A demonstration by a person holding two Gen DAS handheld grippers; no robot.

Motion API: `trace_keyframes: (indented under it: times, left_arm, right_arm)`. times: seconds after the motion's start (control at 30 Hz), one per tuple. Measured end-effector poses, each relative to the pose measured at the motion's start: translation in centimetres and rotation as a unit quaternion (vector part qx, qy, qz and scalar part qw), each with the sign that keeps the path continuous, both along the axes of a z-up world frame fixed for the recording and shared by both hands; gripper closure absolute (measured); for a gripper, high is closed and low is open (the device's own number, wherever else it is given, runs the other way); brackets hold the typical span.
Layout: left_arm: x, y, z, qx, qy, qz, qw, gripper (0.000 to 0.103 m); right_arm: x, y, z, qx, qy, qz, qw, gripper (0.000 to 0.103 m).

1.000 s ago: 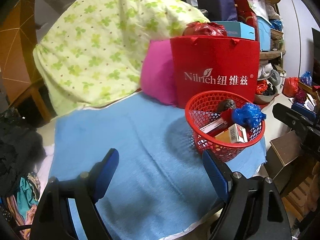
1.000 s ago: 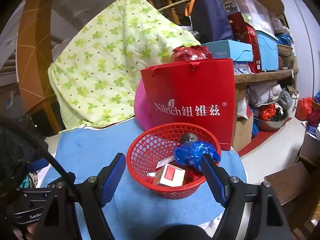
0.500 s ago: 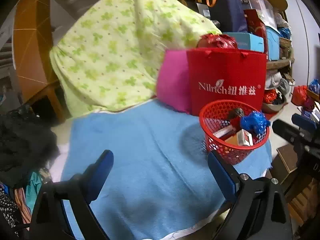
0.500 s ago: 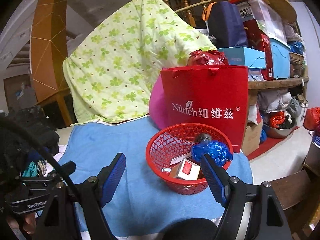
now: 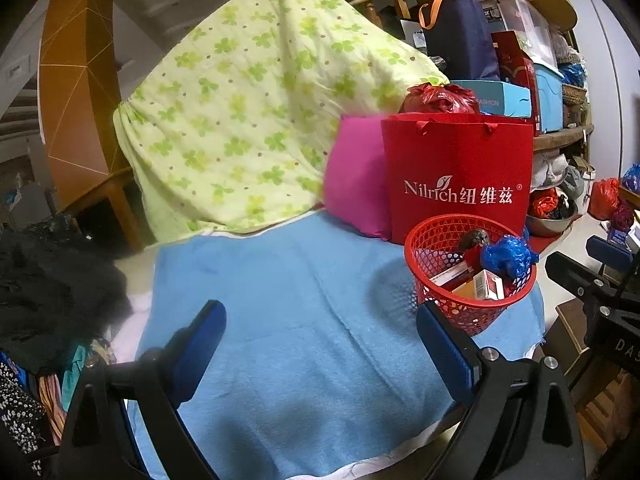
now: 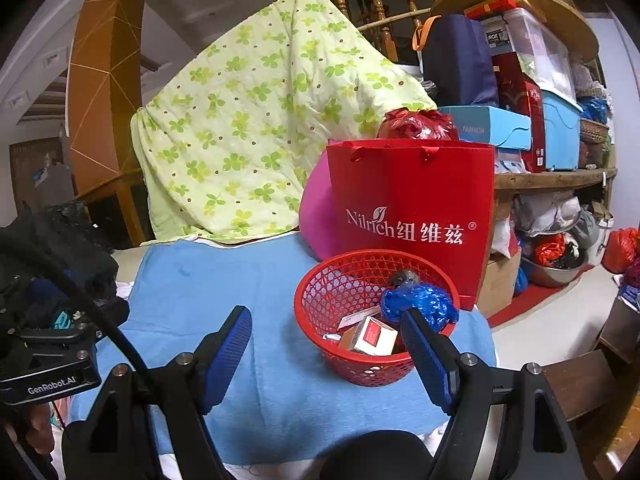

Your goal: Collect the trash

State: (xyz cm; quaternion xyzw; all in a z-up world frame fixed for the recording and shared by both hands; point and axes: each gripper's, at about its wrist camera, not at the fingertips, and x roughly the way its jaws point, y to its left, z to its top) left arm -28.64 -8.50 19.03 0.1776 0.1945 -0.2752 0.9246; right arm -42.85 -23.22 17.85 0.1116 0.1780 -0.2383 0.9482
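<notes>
Right wrist view: the red basket (image 6: 374, 320) sits on the blue cloth (image 6: 248, 292), its right rim hidden behind a finger of the right gripper (image 6: 326, 354) (spread, empty). Left gripper (image 5: 320, 350) is likewise spread; items beneath the blue bag (image 6: 420, 304) are hard to identify.

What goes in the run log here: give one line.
left gripper: open, empty | right gripper: open, empty | red mesh plastic basket: holds trash, on blue towel
</notes>
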Motion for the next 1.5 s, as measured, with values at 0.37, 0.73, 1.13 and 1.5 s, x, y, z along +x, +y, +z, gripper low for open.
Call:
trace_keyframes:
  times: [0.37,0.73,1.13,1.5]
  left_arm:
    - [-0.9,0.2,0.7,-0.002,0.004,-0.004,1.0000,0.007]
    - [-1.4,0.4,1.1,-0.002,-0.003,-0.008,1.0000,0.007]
    - [-1.5,0.6,1.3,-0.003,0.001,-0.015,0.9999,0.007]
    - [-1.8,0.9,0.8,-0.002,0.013,-0.022,0.9997,0.007]
  right_arm:
    - [-1.0,0.3,0.8,-0.017,0.002,-0.002,1.000,0.023]
    - [-1.2,0.4,0.9,-0.013,0.002,-0.002,1.000,0.023]
    - [-2.3,-0.2,1.4,-0.009,-0.002,-0.013,1.000,0.023]
    - [-2.5,0.3,2.2,-0.026,-0.004,-0.018,0.999,0.020]
